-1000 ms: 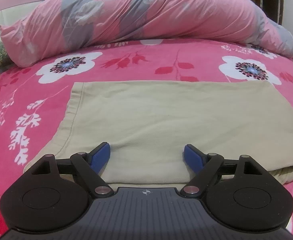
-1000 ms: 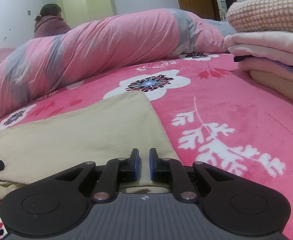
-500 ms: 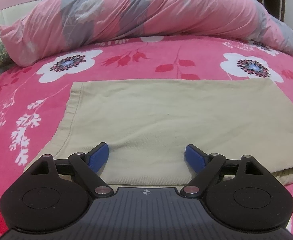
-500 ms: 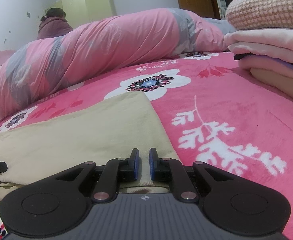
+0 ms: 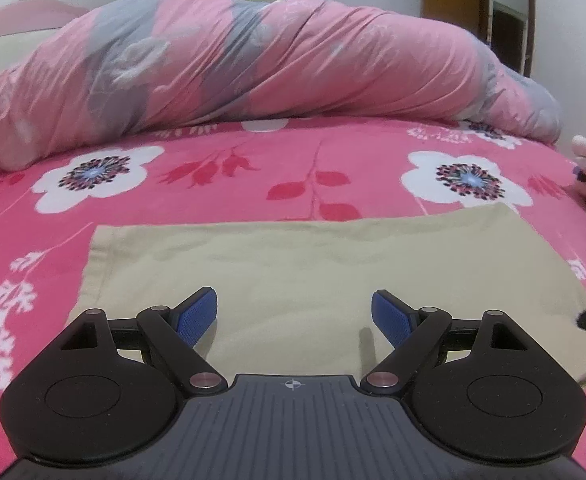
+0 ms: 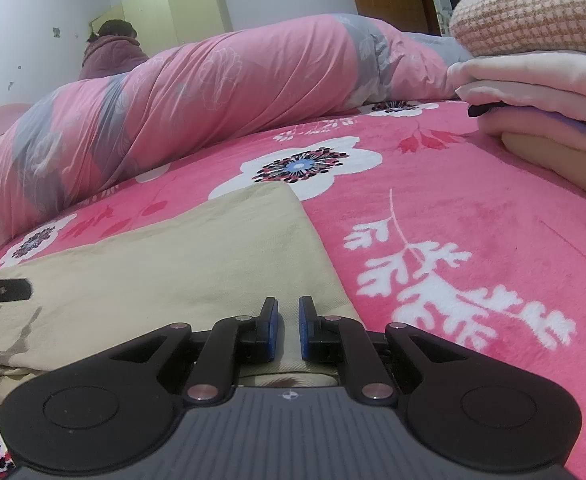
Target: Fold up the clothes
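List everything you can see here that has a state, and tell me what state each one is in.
Left gripper: open, nothing between its pads.
Right gripper: nearly shut; any grip on cloth unclear.
Beige garment: folded flat on the bedspread.
Pink duvet: rolled up along the far side.
Stack of clothes: folded, piled.

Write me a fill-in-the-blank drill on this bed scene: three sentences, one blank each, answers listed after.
1. The garment lying flat on the flowered bedspread is ____ in colour.
2. The left hand-held gripper has its jaws ____ above the garment, with nothing between its pads.
3. In the right wrist view, the stack of folded clothes lies to the ____ of the garment.

Missing words: beige; open; right
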`<state>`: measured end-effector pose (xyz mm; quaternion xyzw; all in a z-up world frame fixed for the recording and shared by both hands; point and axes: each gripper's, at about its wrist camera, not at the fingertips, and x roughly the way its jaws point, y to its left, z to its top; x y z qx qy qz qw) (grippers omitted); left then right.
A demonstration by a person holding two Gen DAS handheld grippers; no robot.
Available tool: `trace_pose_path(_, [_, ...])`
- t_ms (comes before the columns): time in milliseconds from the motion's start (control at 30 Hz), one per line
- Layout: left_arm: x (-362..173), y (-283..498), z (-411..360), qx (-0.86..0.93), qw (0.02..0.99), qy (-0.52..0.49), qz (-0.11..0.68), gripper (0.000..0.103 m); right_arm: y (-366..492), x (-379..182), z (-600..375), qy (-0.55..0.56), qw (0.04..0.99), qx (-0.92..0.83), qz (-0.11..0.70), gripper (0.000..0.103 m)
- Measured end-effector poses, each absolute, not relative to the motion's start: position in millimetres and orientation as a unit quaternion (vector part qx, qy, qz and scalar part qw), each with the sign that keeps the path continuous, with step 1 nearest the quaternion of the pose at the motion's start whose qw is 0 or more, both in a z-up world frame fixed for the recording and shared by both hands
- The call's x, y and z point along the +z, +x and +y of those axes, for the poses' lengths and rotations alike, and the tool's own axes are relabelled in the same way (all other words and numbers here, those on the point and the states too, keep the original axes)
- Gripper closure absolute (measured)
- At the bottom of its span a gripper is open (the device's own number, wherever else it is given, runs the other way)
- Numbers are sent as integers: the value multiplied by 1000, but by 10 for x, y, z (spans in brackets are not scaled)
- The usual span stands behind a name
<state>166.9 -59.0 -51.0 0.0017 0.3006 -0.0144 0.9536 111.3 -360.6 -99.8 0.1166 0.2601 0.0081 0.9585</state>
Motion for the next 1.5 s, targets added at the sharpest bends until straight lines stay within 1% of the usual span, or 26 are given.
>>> trace_pose_path(100, [-635, 1784, -560, 6, 947, 4, 322, 18, 1122, -974, -3626, 124, 956, 11, 265, 93])
trace_pose_path(167, [-688, 1772, -542, 2, 948, 10, 319, 17, 1131, -899, -3672, 136, 953, 24, 271, 87])
trace_pose_path(200, [-696, 1752, -548, -1, 949, 17, 315, 17, 1135, -842, -3700, 142, 950, 36, 275, 79])
trace_pose_path(267, [-709, 1726, -535, -8, 950, 20, 312, 17, 1149, -684, -3800, 155, 951, 65, 261, 74])
trace_pose_path(300, [-714, 1715, -520, -11, 950, 17, 310, 17, 1169, -595, -3860, 160, 951, 78, 252, 69])
trace_pose_path(367, [-725, 1708, -509, -16, 951, 15, 309, 15, 1403, -532, -4022, 185, 942, 89, 266, 66])
trace_pose_path(400, [-731, 1707, -510, -17, 951, 15, 309, 14, 1522, -500, -4103, 197, 937, 95, 274, 62])
trace_pose_path(433, [-737, 1705, -516, -18, 951, 16, 309, 13, 1640, -469, -4185, 210, 931, 100, 281, 52])
trace_pose_path(500, [-746, 1712, -531, -18, 951, 20, 309, 12, 2023, -606, -4399, 281, 893, 116, 332, 38])
trace_pose_path(567, [-761, 1730, -523, -23, 950, 18, 312, 9, 2337, -817, -4531, 338, 852, 121, 382, 39])
trace_pose_path(633, [-766, 1746, -507, -26, 948, 12, 317, 8, 2475, -1003, -4566, 366, 830, 123, 402, 39])
trace_pose_path(667, [-762, 1750, -499, -27, 948, 9, 318, 8, 2451, -1023, -4558, 370, 830, 131, 397, 38])
trace_pose_path(767, [-768, 1752, -500, -29, 947, 8, 318, 8, 2298, -1080, -4521, 378, 820, 169, 397, 40])
trace_pose_path(800, [-773, 1753, -503, -29, 948, 8, 318, 7, 2224, -1112, -4510, 382, 813, 185, 399, 45])
trace_pose_path(833, [-779, 1755, -505, -29, 947, 9, 318, 6, 2125, -1137, -4506, 380, 815, 189, 395, 53])
trace_pose_path(867, [-784, 1760, -509, -30, 947, 10, 319, 6, 2026, -1162, -4502, 377, 817, 193, 391, 58])
trace_pose_path(900, [-787, 1763, -513, -30, 947, 12, 320, 6, 1960, -1173, -4520, 377, 817, 193, 391, 65])
trace_pose_path(967, [-790, 1769, -516, -31, 947, 15, 321, 5, 1909, -1228, -4590, 415, 798, 199, 389, 68])
trace_pose_path(1033, [-792, 1778, -522, -33, 946, 19, 321, 5, 1935, -1275, -4640, 447, 779, 206, 389, 75])
trace_pose_path(1133, [-796, 1780, -517, -38, 947, 23, 319, 5, 2038, -1297, -4624, 479, 751, 233, 390, 76])
trace_pose_path(1267, [-812, 1764, -499, -43, 948, 21, 314, 5, 2203, -1308, -4546, 465, 751, 237, 404, 76])
trace_pose_path(1367, [-807, 1758, -502, -45, 948, 22, 314, 5, 2214, -1405, -4615, 494, 739, 250, 384, 79])
trace_pose_path(1400, [-801, 1753, -502, -45, 948, 23, 314, 5, 2200, -1416, -4641, 502, 737, 257, 372, 87])
trace_pose_path(1433, [-787, 1742, -500, -45, 948, 26, 313, 6, 2187, -1400, -4647, 500, 744, 260, 360, 90])
trace_pose_path(1500, [-709, 1669, -510, -35, 953, 36, 300, 11, 2126, -1322, -4665, 489, 761, 267, 333, 92])
